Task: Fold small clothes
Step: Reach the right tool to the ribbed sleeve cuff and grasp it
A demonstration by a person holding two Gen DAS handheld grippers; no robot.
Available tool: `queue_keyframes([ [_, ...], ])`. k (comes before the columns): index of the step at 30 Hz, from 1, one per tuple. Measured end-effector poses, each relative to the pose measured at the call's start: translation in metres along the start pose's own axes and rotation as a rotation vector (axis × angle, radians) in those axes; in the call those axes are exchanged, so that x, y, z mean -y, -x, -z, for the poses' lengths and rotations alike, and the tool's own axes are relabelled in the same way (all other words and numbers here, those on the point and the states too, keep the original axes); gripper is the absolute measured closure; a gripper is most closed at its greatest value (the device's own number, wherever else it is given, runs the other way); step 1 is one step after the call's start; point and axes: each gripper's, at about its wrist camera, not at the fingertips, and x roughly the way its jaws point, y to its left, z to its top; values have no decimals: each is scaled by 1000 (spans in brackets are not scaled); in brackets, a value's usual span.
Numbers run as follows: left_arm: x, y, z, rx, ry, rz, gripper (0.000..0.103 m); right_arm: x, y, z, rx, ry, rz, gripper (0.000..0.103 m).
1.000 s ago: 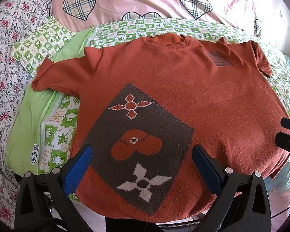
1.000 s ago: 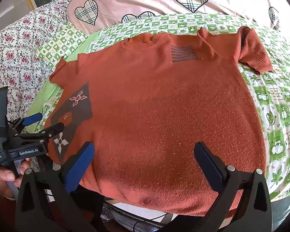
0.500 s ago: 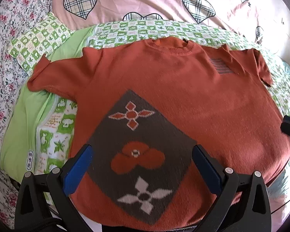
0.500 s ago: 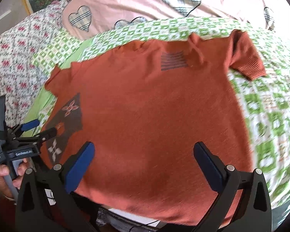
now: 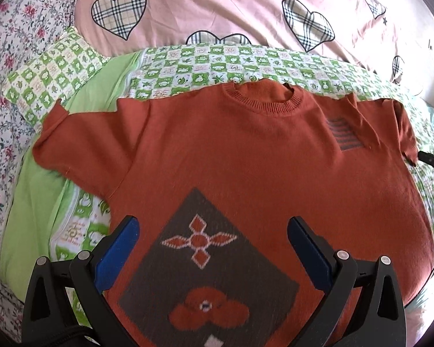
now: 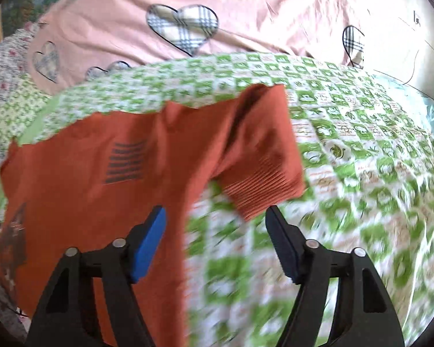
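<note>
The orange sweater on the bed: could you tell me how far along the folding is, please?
Done: the orange sweater lies spread flat, front up, on the green checked sheet. In hand: the right gripper, jaws just closing but gripping nothing yet, faces the ribbed sleeve cuff. The left gripper hangs open over the body. Left: every fold.

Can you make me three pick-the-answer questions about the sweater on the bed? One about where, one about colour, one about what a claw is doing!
1. Where does the sweater lie?
A. on the green checked blanket
B. on a chair
C. on the floor

2. What colour is the sweater?
A. blue
B. rust orange
C. yellow

3. What is the left claw doing?
A. pinching a sleeve
B. open, holding nothing
C. holding a pillow

Answers: 1 A, the blanket shows all around it. 2 B, the knit is rust orange. 3 B, its blue pads stand wide apart above the sweater.
</note>
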Motion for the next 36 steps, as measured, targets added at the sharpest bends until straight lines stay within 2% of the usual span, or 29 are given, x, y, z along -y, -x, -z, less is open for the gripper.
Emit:
queue_keyframes([
  [4, 5, -14, -3, -27, -2, 6, 1, -2, -37, -4, -90, 72, 16, 33],
  [6, 8, -22, -2, -48, -4, 6, 1, 2, -58, -4, -137, 108, 59, 34],
  [7, 9, -25, -2, -56, -4, 5, 1, 3, -66, -2, -148, 115, 83, 43],
  [8, 9, -27, -2, -62, -6, 1, 1, 9, -68, -1, -145, 102, 84, 48],
  [9, 9, -30, -1, -67, -7, -2, 1, 15, -67, -3, -138, 76, 77, 57],
  [10, 9, -31, 0, -69, -7, -4, 1, 20, -64, -5, -135, 56, 75, 75],
  [11, 8, -33, 0, -73, -7, -6, 1, 22, -62, -7, -129, 35, 65, 88],
  [12, 8, -35, 0, -77, -6, -6, 1, 24, -57, -9, -113, 12, 55, 90],
  [18, 5, -36, 2, -79, 7, 11, 1, -8, -13, -24, -9, -67, -153, 91],
  [22, 0, -30, 4, -69, 18, 23, 1, -63, -7, -33, 6, -69, -344, 91],
  [25, -14, -22, 8, -59, 43, 33, 1, -119, -16, -42, -18, -37, -498, 91],
  [27, -27, -18, 8, -55, 75, 49, 1, -160, -24, -49, -37, 9, -571, 91],
  [32, -53, -12, 8, -43, 127, 82, 1, -257, -47, -50, -111, 84, -726, 91],
  [36, -71, -10, 10, -30, 142, 77, 1, -306, -69, -41, -185, 110, -795, 91],
])
